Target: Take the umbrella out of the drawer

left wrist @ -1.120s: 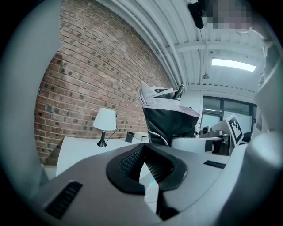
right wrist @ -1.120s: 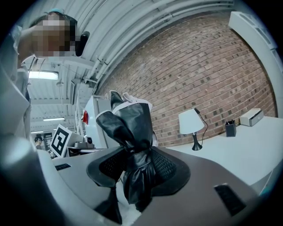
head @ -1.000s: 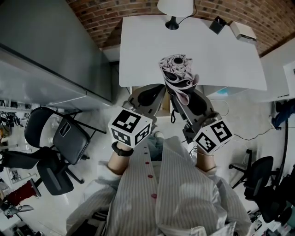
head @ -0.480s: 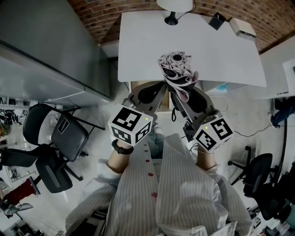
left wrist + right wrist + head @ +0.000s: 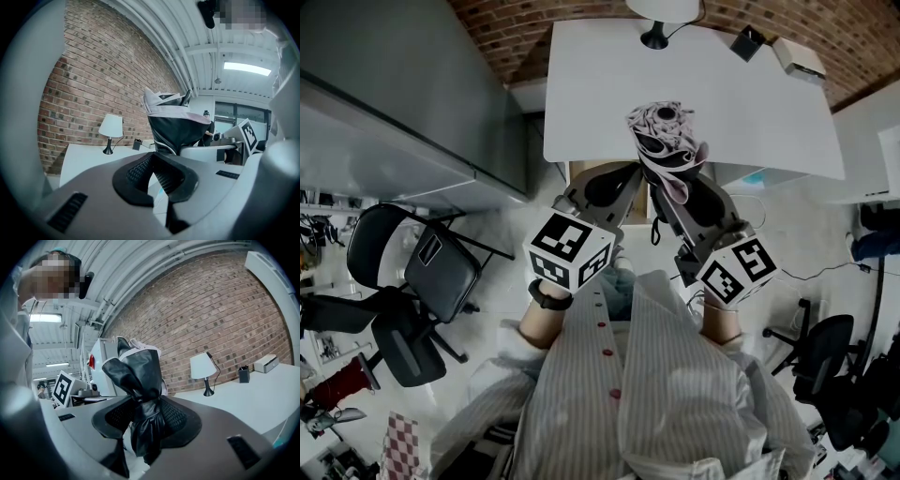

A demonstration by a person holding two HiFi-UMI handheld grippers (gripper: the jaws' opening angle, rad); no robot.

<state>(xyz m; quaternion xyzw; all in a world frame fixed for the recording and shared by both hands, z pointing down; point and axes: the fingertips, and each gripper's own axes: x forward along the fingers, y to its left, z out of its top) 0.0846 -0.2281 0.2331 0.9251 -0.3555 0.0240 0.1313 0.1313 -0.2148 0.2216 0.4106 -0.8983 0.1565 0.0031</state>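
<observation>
two grippers, one umbrella: folded black-and-white patterned fabric umbrella [image 5: 664,145] clamped upright in right gripper [image 5: 146,425], above white rectangular table [image 5: 750,103] edge; left gripper [image 5: 157,178] beside, jaws slightly apart, empty; umbrella's lower end hidden.

The umbrella [image 5: 140,380] is thin cloth with a slick sheen. It is dark and creased where the right gripper [image 5: 146,420] pinches it, and pale and patterned at its top, in the upper centre of the head view. The shells of that gripper and of the left gripper [image 5: 157,166] look like smooth, matt grey plastic. Their pads [image 5: 136,171] are black with a fine ribbed grain. The table [image 5: 750,112] is smooth matt white, the brick wall [image 5: 93,79] is rough, and the shirt [image 5: 666,375] is striped woven cloth.
</observation>
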